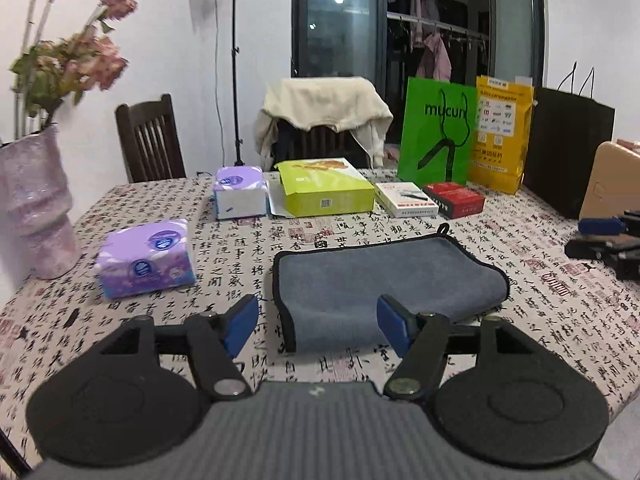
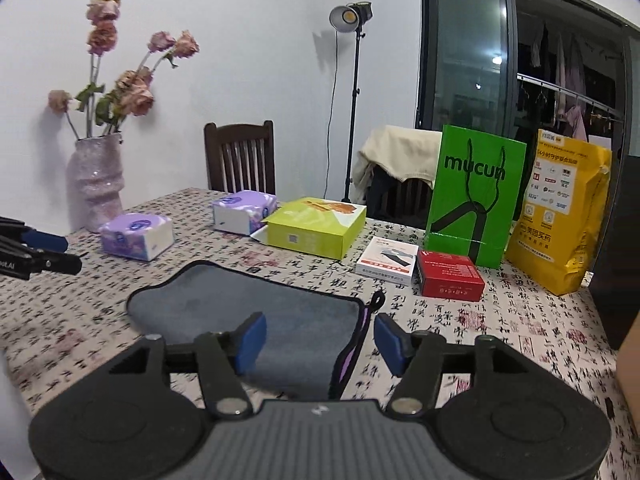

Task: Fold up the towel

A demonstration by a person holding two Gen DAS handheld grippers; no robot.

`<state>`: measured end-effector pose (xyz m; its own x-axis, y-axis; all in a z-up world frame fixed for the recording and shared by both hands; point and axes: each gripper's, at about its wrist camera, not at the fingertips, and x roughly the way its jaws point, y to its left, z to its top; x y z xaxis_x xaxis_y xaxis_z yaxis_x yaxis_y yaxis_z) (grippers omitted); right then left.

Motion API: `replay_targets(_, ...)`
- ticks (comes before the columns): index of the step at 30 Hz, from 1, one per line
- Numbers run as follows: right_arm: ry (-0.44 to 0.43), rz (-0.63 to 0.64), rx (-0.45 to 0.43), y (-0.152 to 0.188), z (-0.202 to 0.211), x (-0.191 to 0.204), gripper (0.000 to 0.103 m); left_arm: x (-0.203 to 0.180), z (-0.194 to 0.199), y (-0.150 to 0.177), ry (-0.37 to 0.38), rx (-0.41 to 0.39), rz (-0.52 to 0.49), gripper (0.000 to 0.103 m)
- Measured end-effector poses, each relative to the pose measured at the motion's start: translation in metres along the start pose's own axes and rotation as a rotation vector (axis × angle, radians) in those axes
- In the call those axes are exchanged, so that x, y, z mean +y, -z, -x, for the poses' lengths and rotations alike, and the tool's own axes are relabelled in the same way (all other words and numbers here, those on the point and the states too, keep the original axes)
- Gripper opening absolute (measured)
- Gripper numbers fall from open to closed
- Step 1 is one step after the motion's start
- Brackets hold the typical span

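Observation:
A grey towel [image 1: 384, 280] with black trim lies folded on the patterned tablecloth [image 1: 240, 248]. My left gripper [image 1: 318, 326] is open and empty, held over the towel's near left end. In the right wrist view the towel [image 2: 256, 312] shows a purple underside at its right edge and a black hanging loop. My right gripper [image 2: 320, 338] is open and empty, over the towel's near right end. The right gripper also shows at the right edge of the left wrist view [image 1: 600, 236], and the left gripper shows at the left edge of the right wrist view [image 2: 40, 252].
Two purple tissue packs [image 1: 146, 258] [image 1: 240, 196], a yellow-green box [image 1: 324, 192], a white box [image 1: 404, 198] and a red box [image 1: 454, 198] lie behind the towel. A green bag [image 1: 438, 132], a yellow bag [image 1: 500, 132] and a black bag [image 1: 568, 152] stand at the back right. A vase of flowers [image 1: 34, 208] stands far left.

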<state>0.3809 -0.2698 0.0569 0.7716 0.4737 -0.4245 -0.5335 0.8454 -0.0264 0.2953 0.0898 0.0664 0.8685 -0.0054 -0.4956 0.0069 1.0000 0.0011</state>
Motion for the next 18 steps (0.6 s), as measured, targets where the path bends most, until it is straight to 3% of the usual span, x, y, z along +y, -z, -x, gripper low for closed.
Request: replay_targets(18, -0.026, 0.036, -0.076, 0.06, 0.116, 0.077, 0.069, -0.03, 0.107, 0.079, 0.027, -0.076, 0.021, 0.073)
